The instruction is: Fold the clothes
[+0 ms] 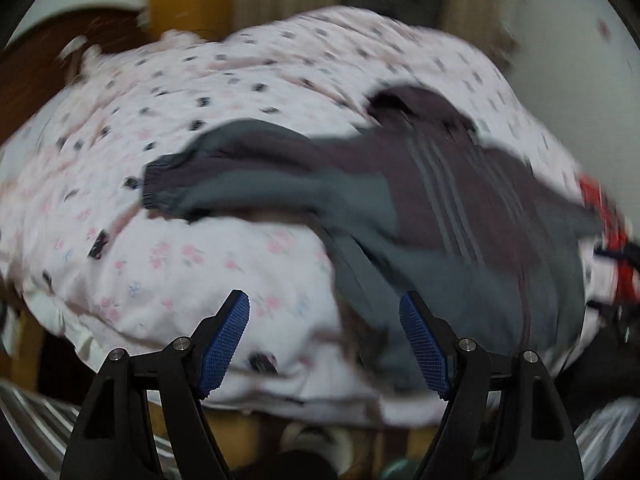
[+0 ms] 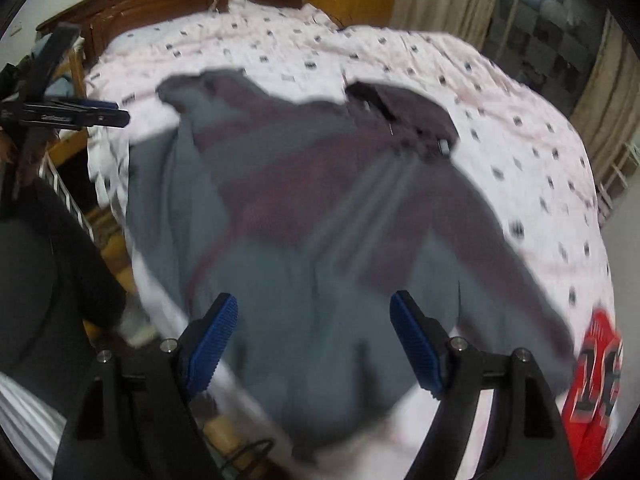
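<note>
We are looking down on a bed [image 2: 460,92] whose floral sheet is running bare toward the headboard [image 2: 160,4] and the far side, leaving open room there. A grey and maroon jacket [image 2: 320,208] is lying spread across the near half, its hem reaching the near edge, one sleeve stretching left. A red shirt [image 2: 596,376] is lying just beside it at the right edge. Our left gripper [image 1: 324,344] and right gripper [image 2: 314,344] are both hovering wide open, holding nothing.
</note>
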Tool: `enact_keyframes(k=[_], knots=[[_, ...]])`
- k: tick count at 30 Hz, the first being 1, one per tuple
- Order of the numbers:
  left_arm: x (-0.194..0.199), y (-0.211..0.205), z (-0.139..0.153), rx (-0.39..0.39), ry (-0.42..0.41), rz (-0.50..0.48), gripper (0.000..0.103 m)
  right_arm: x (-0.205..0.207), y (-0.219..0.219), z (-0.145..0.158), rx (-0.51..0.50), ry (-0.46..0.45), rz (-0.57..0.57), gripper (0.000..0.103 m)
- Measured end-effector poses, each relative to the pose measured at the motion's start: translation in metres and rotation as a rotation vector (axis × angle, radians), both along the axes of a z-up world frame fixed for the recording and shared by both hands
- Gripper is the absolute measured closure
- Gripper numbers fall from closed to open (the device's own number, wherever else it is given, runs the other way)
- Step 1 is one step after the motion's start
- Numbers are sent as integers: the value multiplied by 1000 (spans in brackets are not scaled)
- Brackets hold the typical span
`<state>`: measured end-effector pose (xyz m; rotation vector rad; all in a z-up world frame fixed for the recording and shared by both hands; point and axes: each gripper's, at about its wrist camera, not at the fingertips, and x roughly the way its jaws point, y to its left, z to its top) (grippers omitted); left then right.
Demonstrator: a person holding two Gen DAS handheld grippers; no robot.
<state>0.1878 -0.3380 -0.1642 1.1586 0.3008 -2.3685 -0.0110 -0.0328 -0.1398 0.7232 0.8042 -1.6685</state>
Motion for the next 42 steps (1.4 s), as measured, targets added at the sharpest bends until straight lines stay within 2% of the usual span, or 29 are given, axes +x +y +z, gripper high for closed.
enact_keyframes(k=[4, 6, 9, 13, 14, 15, 16, 20, 23, 26, 27, 30, 35, 38, 40, 42], knots=[[-21, 27, -17, -223, -95, -141, 29, -6, 33, -30, 43, -3, -67, 23], [-30, 24, -33, -229, -149, -180, 29, -12, 50, -39, 51, -13, -104, 23], [-34, 15, -46, -127, -123, -251, 29, -19, 67, -42, 47, -43, -146, 23], [-43, 10, -44, -22, -53, -335, 32, -23, 80, -39, 40, -40, -185, 23], [-46, 10, -43, 0, -39, -354, 37, -23, 83, -38, 39, -38, -191, 23], [-48, 8, -42, 24, -35, -368, 49, -24, 85, -38, 38, -36, -198, 23], [-50, 7, -42, 49, -44, -376, 55, -25, 88, -37, 37, -35, -204, 23], [-50, -8, -46, 214, -138, -332, 77, -29, 92, -37, 28, -51, -219, 23], [-40, -12, -40, 293, -177, -289, 84, -32, 95, -37, 22, -64, -231, 23], [-27, -19, -28, 404, -159, -240, 88, -35, 98, -36, 15, -76, -242, 23], [-22, -21, -22, 432, -141, -228, 89, -36, 99, -36, 13, -80, -245, 23], [-12, -19, -10, 389, -152, -211, 89, -33, 98, -40, 16, -90, -227, 23], [-4, -21, -23, 377, -185, -172, 89, -25, 93, -54, 41, -102, -185, 23], [-4, -17, -28, 364, -174, -152, 89, -18, 90, -62, 54, -92, -159, 23], [-2, -9, -27, 329, -169, -154, 82, -14, 87, -67, 57, -81, -151, 23], [-1, 2, -26, 277, -181, -176, 64, -11, 83, -72, 59, -69, -150, 23]])
